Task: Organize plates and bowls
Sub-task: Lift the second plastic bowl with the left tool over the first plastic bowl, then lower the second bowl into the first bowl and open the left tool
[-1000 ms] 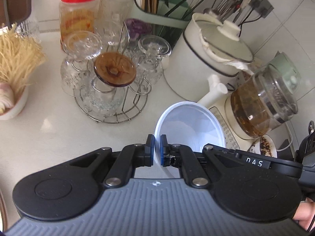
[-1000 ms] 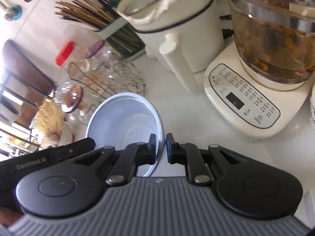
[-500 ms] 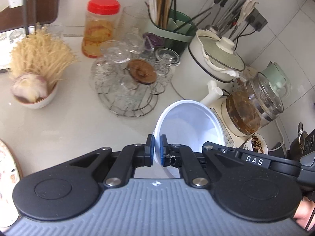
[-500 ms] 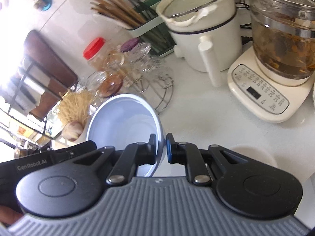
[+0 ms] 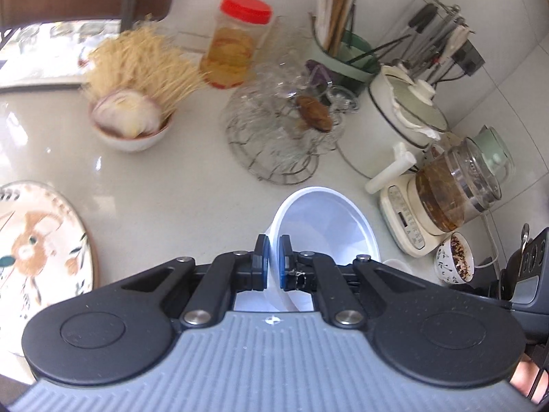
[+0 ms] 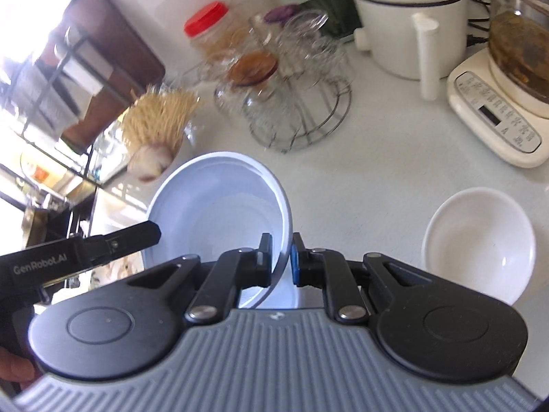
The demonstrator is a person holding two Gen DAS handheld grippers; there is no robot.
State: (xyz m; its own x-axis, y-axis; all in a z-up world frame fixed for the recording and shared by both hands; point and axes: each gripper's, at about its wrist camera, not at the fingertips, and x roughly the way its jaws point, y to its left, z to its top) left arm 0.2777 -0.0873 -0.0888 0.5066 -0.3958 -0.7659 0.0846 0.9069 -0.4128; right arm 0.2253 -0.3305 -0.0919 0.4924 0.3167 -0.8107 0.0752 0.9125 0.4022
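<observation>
Both my grippers are clamped on the same pale blue bowl (image 5: 326, 230). The left gripper (image 5: 271, 261) pinches one side of the rim, its pads drawn tight on the thin wall; the right gripper (image 6: 282, 259) pinches the opposite side. From the right wrist I can see the left tool's finger reaching in across the bowl's far rim. The bowl hangs clear of the white counter (image 5: 164, 199), tilted, mouth toward the cameras.

What has changed: a second ago the view past the bowl was filled by the kettle (image 5: 456, 192), the white pot (image 5: 408, 110) and the wire rack of glasses (image 5: 278, 137). Those have slid away toward the top and right edges and shrunk. New things have come in. In the left view a painted plate (image 5: 41, 240) now shows at the left edge, and the small bowl of onion and dry noodles (image 5: 132, 127) sits in full view. In the right view an empty white bowl (image 6: 480, 240) has appeared on the counter at the right. The grip on the rim looks the same in all three moments; no slip that I can see. Background is smeared, so we are travelling.

My reading: the carry is under way, pulling the bowl back from the appliances toward open counter where the other dishes lie. The likely end is stacking with the white bowl or setting it near the plate; which one I cannot tell yet. Release not yet due.
</observation>
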